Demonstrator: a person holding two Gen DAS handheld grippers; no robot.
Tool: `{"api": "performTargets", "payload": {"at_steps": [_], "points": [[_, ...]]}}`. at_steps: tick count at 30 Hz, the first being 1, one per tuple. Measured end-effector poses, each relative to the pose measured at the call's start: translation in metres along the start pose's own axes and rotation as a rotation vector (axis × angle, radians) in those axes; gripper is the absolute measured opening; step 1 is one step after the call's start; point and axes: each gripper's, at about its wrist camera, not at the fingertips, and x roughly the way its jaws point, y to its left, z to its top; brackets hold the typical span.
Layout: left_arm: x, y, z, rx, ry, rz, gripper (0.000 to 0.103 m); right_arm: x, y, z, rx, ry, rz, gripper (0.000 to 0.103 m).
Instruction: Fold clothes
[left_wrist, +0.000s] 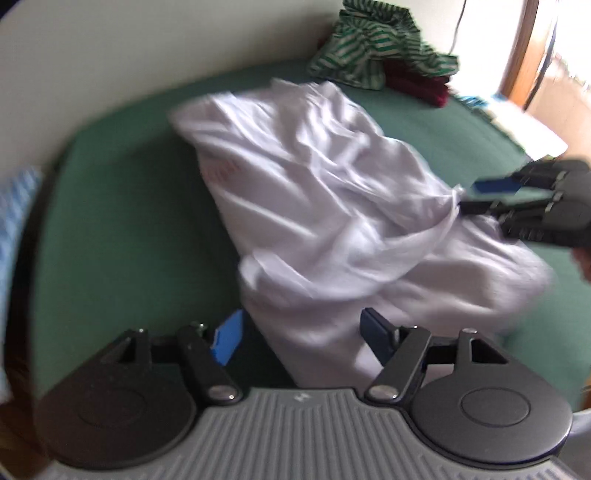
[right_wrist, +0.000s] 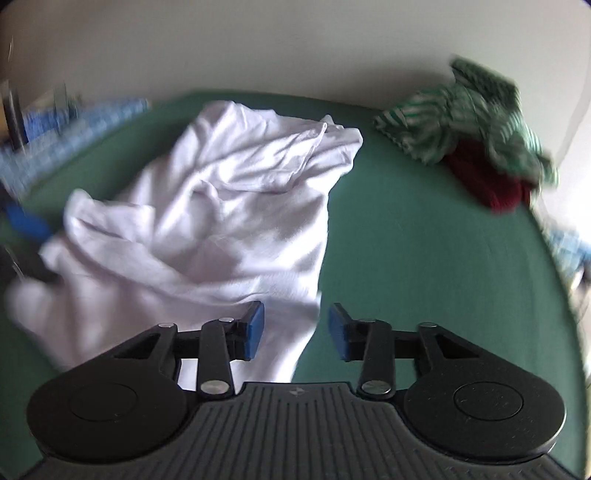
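Two grippers with black linkages and blue finger pads work over a crumpled white cotton shirt (left_wrist: 325, 192) that lies spread across a green bed cover (left_wrist: 122, 206). Both views are blurred.

From the left wrist view, the left gripper (left_wrist: 306, 339) hangs over the near end of the shirt with its fingers set wide. White cloth lies under the gap between them, yet neither blue pad (left_wrist: 227, 341) presses on it. At the right of that same view the right gripper (left_wrist: 469, 194) reaches in at the shirt's side edge, where the cloth bunches up against its lower finger; whether it pinches the cloth there is too blurred to tell.

From the right wrist view, the right gripper (right_wrist: 295, 328) stands with a moderate gap between its fingers. The shirt's edge runs down through that gap, just beside the left pad (right_wrist: 255, 328), and the pads do not close on it. The left gripper's blue pad (right_wrist: 27, 223) shows at the far left, against the shirt's other side.

At the back corner of the bed sits a heap of green-and-white striped fabric (left_wrist: 373, 48) on top of a dark red garment (left_wrist: 424, 85), well apart from the shirt. A blue-and-white checked cloth (right_wrist: 70, 122) lies along the bed's far left edge.
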Motion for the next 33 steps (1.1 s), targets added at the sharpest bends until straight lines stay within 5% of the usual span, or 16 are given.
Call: {"api": "performTargets", "payload": {"at_steps": [4,8,11,14,19,22,24,25,28,33], "points": [[0.014,0.024,0.010,-0.117,-0.005,0.044,0.076,0.015,-0.027,0.016,0.209,-0.023,0.027,0.039],[0.022,0.045,0.007,-0.246,0.005,0.145,0.073,-0.001,-0.041,0.010,0.245,-0.014,0.060,0.042],[-0.004,0.044,-0.015,-0.303,-0.024,0.021,0.070,-0.026,-0.051,-0.007,0.264,0.004,0.147,0.046],[-0.027,0.031,-0.040,-0.308,-0.027,-0.108,0.083,-0.040,-0.048,-0.023,0.278,0.028,0.190,0.046],[-0.024,-0.006,-0.063,-0.257,0.056,-0.193,0.084,-0.033,-0.037,-0.026,0.270,0.004,0.194,0.046],[-0.014,-0.012,-0.061,-0.278,0.071,-0.182,0.071,-0.016,-0.026,-0.013,0.208,-0.033,0.193,0.046],[-0.014,-0.012,-0.058,-0.279,0.067,-0.187,0.053,-0.006,-0.019,-0.005,0.148,-0.026,0.178,0.014],[-0.014,-0.010,-0.057,-0.284,0.066,-0.192,0.052,-0.005,-0.018,-0.002,0.140,-0.034,0.163,0.005],[-0.014,-0.009,-0.060,-0.294,0.056,-0.196,0.049,-0.009,-0.030,0.008,0.217,-0.116,0.189,0.005],[-0.013,-0.014,-0.059,-0.290,0.039,-0.189,0.039,0.027,-0.039,0.005,0.305,-0.037,0.274,0.007]]}}
